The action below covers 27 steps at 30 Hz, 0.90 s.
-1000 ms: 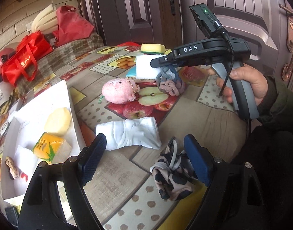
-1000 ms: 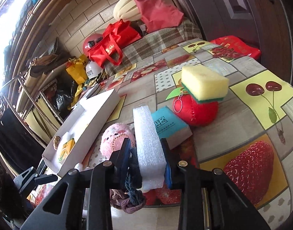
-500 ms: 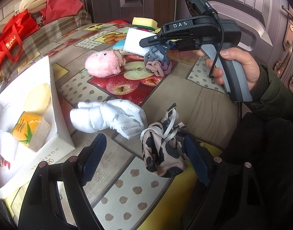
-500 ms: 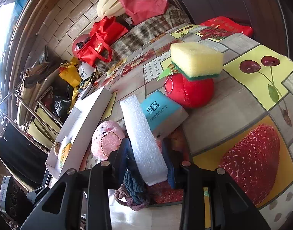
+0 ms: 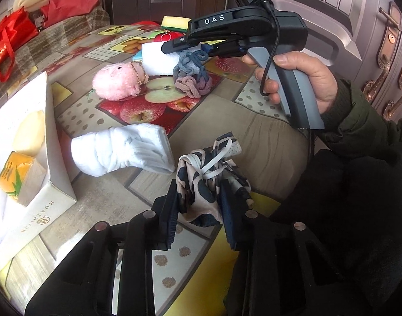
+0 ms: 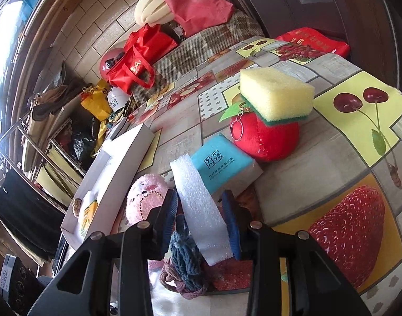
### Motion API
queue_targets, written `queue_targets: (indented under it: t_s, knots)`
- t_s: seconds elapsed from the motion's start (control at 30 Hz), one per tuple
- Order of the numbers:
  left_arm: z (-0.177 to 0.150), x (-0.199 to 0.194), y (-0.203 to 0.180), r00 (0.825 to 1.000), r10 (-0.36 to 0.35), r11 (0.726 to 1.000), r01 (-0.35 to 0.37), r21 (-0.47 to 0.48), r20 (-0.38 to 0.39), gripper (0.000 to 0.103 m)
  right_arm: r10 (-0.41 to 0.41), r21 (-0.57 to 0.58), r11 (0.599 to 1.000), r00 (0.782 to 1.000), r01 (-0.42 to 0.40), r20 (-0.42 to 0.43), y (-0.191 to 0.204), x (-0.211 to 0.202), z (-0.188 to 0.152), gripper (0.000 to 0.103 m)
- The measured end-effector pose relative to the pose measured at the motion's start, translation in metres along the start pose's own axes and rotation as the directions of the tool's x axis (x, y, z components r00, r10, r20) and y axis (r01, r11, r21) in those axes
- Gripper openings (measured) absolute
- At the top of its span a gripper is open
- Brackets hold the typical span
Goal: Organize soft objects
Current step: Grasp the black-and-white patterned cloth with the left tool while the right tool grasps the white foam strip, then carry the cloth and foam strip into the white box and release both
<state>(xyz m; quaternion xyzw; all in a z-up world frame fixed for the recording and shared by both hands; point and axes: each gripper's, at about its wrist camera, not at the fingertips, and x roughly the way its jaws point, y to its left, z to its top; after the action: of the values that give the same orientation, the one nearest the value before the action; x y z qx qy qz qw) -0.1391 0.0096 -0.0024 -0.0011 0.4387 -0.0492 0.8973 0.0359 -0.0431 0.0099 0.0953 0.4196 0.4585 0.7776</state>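
Observation:
My left gripper (image 5: 199, 197) is shut on a black-and-white spotted cloth pouch (image 5: 201, 181) at the near table edge. A rolled white cloth (image 5: 122, 150) lies just beyond it. My right gripper (image 6: 201, 205) is shut on a white foam block (image 6: 198, 202) together with a blue-and-mauve knotted rope toy (image 6: 185, 266), which hangs below the jaws. In the left wrist view the right gripper (image 5: 195, 48) holds them above the table. A pink plush (image 5: 116, 80) lies beside them. A white box (image 5: 37, 184) at left holds a yellow sponge and an orange packet.
A red plush apple (image 6: 264, 137) topped by a yellow-green sponge (image 6: 274, 97) and a teal packet (image 6: 222, 166) sit further back on the fruit-print tablecloth (image 6: 358, 163). Red bags (image 6: 137, 60) lie on a checked cloth beyond. A door stands behind the table.
My left gripper moved forward and right to the spotted pouch and closed on it. My right gripper stayed shut on the foam block and rope toy and shifted slightly.

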Motion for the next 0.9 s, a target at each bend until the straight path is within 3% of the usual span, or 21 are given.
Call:
queue_targets:
  t_s: [0.07,0.13,0.33,0.5,0.57,0.63,0.77,0.83,0.9]
  knots:
    - [-0.001,-0.001,0.003,1.000,0.011,1.000,-0.011,-0.005,0.012,0.026,0.015,-0.001,1.000,1.000,-0.015,0.009,0.000,0.000,0.002,0.034]
    - [-0.002,-0.003,0.006,0.999,0.027,1.000,-0.027,-0.014,0.030,0.025,0.031,0.006,0.999,0.999,-0.031,0.040,-0.002,-0.005,0.003,0.023]
    - [-0.004,-0.021,0.019,0.992,0.047,0.997,-0.039,-0.067,0.119,0.025,0.056,0.000,0.998,0.983,-0.057,0.174,-0.003,-0.033,0.006,0.019]
    - [-0.002,-0.045,0.037,0.964,0.132,0.984,-0.099,-0.149,0.229,0.025,0.078,-0.049,0.997,0.963,-0.067,0.258,0.010,-0.054,0.006,0.019]
    - [-0.003,-0.053,0.043,0.933,0.228,0.966,-0.181,-0.184,0.277,0.025,0.081,-0.099,0.994,0.955,-0.055,0.287,0.022,-0.060,0.003,0.019]
    - [-0.005,-0.059,0.050,0.885,0.339,0.935,-0.279,-0.219,0.320,0.025,0.084,-0.152,0.988,0.948,-0.038,0.306,0.035,-0.060,-0.005,0.019]
    - [-0.009,-0.071,0.069,0.785,0.492,0.865,-0.393,-0.313,0.375,0.025,0.064,-0.231,0.973,0.943,0.015,0.327,0.056,-0.047,-0.019,0.019]
    - [-0.013,-0.075,0.080,0.737,0.559,0.824,-0.444,-0.352,0.379,0.025,0.077,-0.244,0.970,0.944,0.004,0.320,0.063,-0.043,-0.020,0.019]
    - [-0.019,-0.079,0.096,0.715,0.592,0.797,-0.453,-0.399,0.373,0.025,0.068,-0.279,0.960,0.939,0.031,0.338,0.072,-0.042,-0.022,0.019]
